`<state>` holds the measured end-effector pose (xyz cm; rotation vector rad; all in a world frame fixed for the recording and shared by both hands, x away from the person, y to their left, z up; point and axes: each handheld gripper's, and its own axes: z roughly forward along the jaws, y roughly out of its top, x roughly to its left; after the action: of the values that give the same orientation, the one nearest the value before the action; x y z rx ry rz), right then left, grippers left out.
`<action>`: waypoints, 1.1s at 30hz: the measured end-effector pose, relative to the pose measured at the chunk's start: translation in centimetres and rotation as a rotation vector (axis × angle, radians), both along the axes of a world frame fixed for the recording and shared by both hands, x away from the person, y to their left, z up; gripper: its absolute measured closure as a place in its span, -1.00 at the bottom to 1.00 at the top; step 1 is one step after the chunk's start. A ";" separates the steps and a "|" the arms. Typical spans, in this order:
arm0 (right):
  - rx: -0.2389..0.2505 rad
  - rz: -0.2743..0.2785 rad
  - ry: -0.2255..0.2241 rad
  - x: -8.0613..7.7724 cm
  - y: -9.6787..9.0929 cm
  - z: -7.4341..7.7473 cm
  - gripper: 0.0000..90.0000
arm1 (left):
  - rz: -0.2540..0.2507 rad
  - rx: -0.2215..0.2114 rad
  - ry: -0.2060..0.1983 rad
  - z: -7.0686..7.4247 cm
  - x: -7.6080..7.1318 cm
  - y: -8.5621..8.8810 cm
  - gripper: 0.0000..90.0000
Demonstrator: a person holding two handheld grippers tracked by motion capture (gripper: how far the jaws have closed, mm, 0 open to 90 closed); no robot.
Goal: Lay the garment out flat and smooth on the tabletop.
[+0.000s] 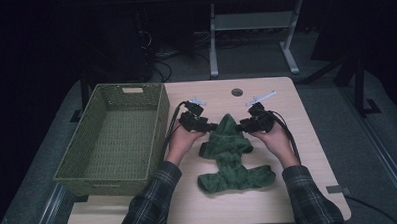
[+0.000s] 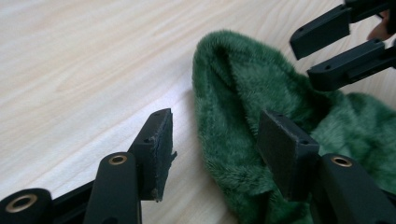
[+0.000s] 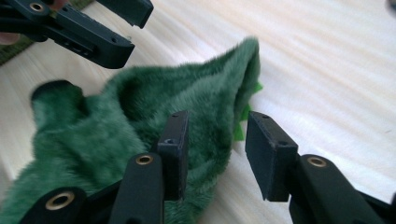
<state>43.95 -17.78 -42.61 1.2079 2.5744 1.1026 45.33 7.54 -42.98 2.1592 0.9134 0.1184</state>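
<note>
Plaid sleeves (image 1: 154, 203) come in from the bottom edge of the high view, each hand carrying a gripper toward a fuzzy green garment (image 1: 231, 156) that lies at the middle of the pale wooden counter (image 1: 307, 138). Its pointed hood end aims toward twelve o'clock, and its wider, rumpled lower part spreads toward six o'clock.

At about ten o'clock from the garment's middle, the left gripper (image 1: 209, 125) reaches in from the left side of the hood. In the left gripper view its jaws stand partly open: one pad (image 2: 158, 149) hangs over bare wood just beside the fabric's edge, the other (image 2: 285, 151) sits over the green pile, and the hood's edge lies between them. They are not pinched together on the cloth.

At about two o'clock, the right gripper (image 1: 243, 124) meets the hood's other side. In the right gripper view its jaws are also partly open, one pad (image 3: 173, 149) against the fur and the other (image 3: 268, 154) over the bare counter, with the fabric's edge and a small bright green tag (image 3: 240, 126) in the gap. No squeeze on the cloth shows.

A woven green basket (image 1: 159, 118) stands at nine o'clock, well apart from the garment.
</note>
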 end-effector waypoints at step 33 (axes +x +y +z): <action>-0.068 0.038 -0.073 -1.3 -1.0 1.5 0.91 | -0.069 0.047 0.011 -1.5 0.4 -1.5 0.95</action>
<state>42.64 -18.75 -41.07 1.0876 2.5679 1.0364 45.72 6.04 -44.44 2.2340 0.8485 0.0950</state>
